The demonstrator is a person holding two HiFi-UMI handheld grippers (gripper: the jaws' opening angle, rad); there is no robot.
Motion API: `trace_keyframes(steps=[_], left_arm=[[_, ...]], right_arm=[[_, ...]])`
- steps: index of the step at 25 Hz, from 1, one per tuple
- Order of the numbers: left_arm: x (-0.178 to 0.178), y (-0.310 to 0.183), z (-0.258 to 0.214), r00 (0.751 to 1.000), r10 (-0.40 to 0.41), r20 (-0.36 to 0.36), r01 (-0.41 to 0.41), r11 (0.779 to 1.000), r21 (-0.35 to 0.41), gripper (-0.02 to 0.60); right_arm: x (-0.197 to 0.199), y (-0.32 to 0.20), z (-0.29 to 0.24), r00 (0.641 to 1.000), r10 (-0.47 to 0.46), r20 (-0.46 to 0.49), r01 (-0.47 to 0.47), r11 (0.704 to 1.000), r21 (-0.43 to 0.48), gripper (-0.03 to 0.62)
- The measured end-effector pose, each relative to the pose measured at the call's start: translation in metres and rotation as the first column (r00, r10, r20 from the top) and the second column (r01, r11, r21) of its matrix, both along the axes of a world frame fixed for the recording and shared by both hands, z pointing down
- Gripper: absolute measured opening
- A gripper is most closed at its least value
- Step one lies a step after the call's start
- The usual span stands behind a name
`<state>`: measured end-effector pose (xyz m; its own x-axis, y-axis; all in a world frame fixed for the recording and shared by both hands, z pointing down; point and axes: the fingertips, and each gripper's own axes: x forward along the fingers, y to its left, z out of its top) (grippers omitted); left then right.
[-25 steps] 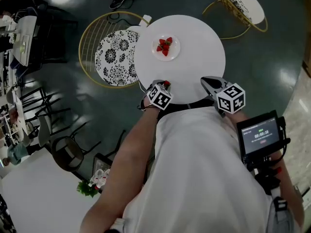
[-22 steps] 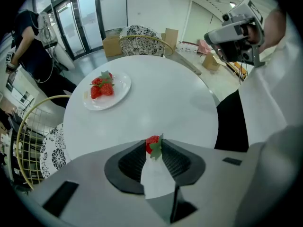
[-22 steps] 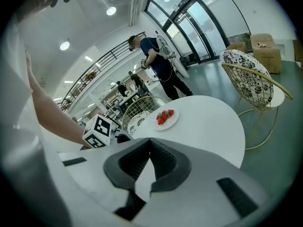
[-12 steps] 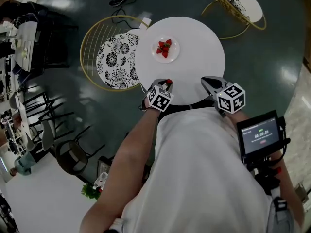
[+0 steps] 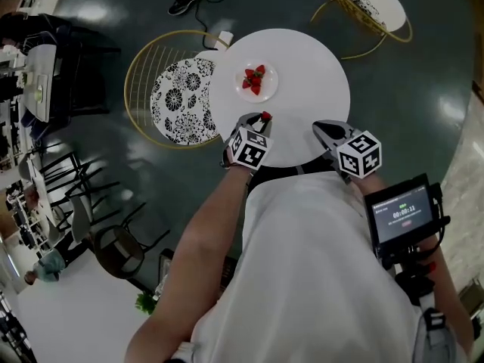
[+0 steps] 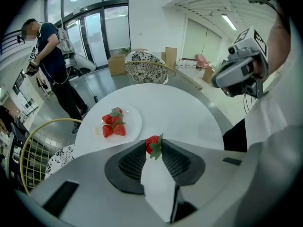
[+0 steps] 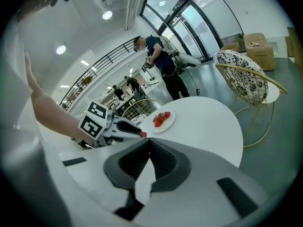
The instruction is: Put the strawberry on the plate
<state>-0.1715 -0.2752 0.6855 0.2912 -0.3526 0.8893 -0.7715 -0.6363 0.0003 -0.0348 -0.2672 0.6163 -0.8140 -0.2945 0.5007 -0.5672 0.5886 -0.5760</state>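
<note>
The right gripper (image 7: 147,143) hangs over the near edge of the round white surface (image 5: 310,74), its jaws closed together with nothing between them. Beside it, the left gripper (image 6: 155,151) pinches a strawberry (image 6: 151,144) at its jaw tips, lifted clear above the surface's near left part. Farther on, a white plate (image 5: 273,86) carries three berries (image 5: 254,80). A patterned chair (image 5: 178,100) stands just left of the surface.

The plate (image 5: 271,72) sits on the bench (image 5: 318,74) toward ten o'clock. The left tongs (image 5: 262,118), gripping the strawberry (image 5: 266,116), are at the plate's six, the right tongs (image 5: 324,129) at its four.
</note>
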Motion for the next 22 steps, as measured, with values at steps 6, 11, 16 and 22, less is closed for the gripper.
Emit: trace_keyframes(steps=[6, 11, 16, 22], left_arm=[[0.003, -0.029, -0.005, 1.000, 0.002, 0.007, -0.002, 0.999, 0.037, 0.109], [0.001, -0.055, -0.001, 0.999, -0.043, -0.002, 0.043, 0.998, 0.044, 0.109], [0.004, -0.077, 0.001, 0.999, -0.024, 0.032, 0.022, 0.998, 0.062, 0.109], [0.006, -0.094, 0.009, 0.997, -0.002, 0.076, -0.002, 0.999, 0.049, 0.109]], right_arm=[[0.006, -0.003, 0.000, 0.999, 0.035, -0.005, -0.035, 0.999, -0.010, 0.005], [0.016, -0.004, 0.005, 0.997, 0.075, -0.014, -0.075, 0.997, -0.020, 0.005], [0.024, -0.002, 0.008, 0.994, 0.109, -0.026, -0.110, 0.993, -0.037, 0.005], [0.027, -0.005, 0.006, 0.990, 0.135, -0.033, -0.136, 0.990, -0.045, 0.005]])
